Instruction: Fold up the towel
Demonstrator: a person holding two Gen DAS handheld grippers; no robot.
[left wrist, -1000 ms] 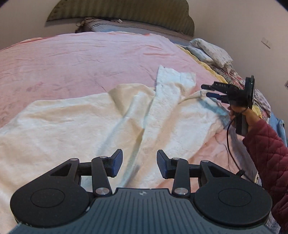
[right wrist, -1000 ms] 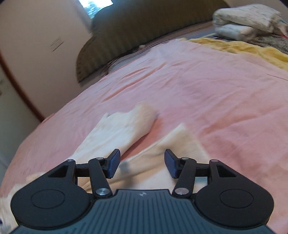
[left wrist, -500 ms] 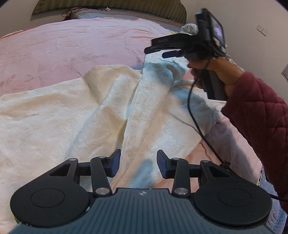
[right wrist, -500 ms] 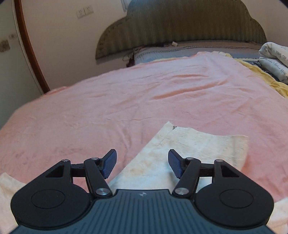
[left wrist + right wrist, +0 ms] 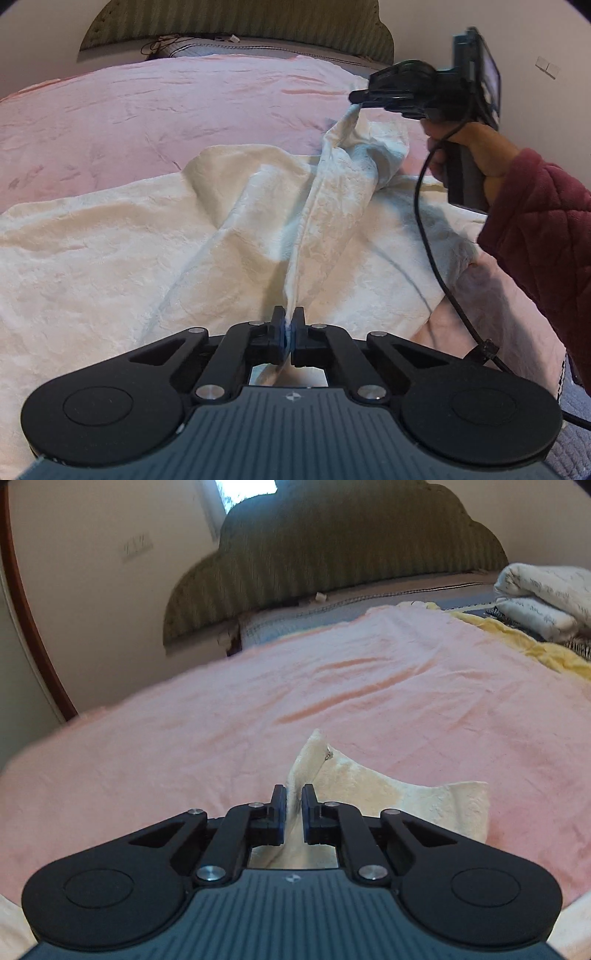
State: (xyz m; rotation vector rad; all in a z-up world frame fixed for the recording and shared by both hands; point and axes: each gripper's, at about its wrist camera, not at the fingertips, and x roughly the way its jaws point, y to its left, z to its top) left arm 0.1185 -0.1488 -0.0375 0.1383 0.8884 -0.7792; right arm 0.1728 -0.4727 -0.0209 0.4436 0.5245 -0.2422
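Cream terry towel (image 5: 155,251) sprawls rumpled across the pink bedspread (image 5: 147,110), and both grippers have it pinched! The left gripper (image 5: 288,334) has just snapped its fingers together on the near edge of the cloth, a thin ridge of fabric caught between the pads and running away up the bed. At the far end of that ridge, the right gripper (image 5: 356,96), held in a hand (image 5: 476,155) with a quilted maroon sleeve (image 5: 535,236), has a corner lifted clear of the bedspread. Its own camera confirms it: the fingers (image 5: 279,810) have just closed, almost together, with a tuft of towel poking up between them.

So this looks like the grasp stage, done at both ends of one edge. The fold itself has not begun; most of the towel lies creased and partly doubled on itself to the left.

Next, I reckon, comes a lift and a spread: draw the two grips apart so the held edge goes taut, shake out the wrinkles, then carry that edge over to meet the opposite one. Both pinches need to hold, as the cloth is thick and heavy.
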